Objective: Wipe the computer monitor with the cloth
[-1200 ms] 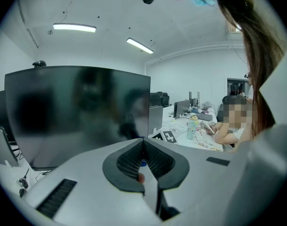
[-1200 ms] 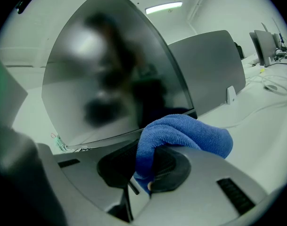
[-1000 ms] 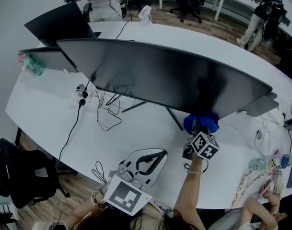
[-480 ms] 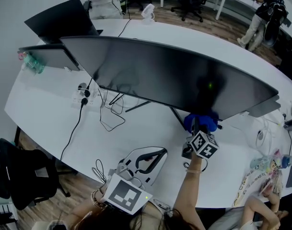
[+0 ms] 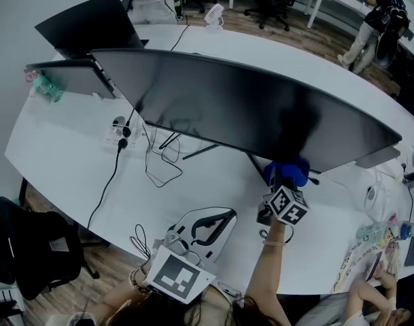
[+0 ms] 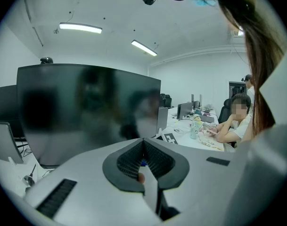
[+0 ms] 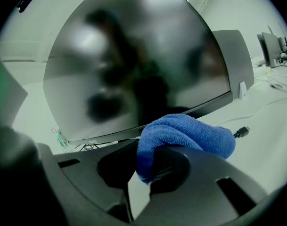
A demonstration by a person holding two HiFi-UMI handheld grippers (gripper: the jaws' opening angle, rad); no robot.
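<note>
Snugly between right gripper point(image 7: 147, 175) jaws: cloth point(image 7: 185, 133)

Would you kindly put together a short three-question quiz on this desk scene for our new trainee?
1. True or false: the blue cloth is held by the left gripper.
2. Which part of the monitor is the cloth nearest? A: its top left corner. B: its lower edge, towards the right end. C: its back.
3. Fill the gap: the left gripper's fingers are ____ (open or shut).

Key: 1 false, the right gripper holds it; 2 B; 3 shut.
</note>
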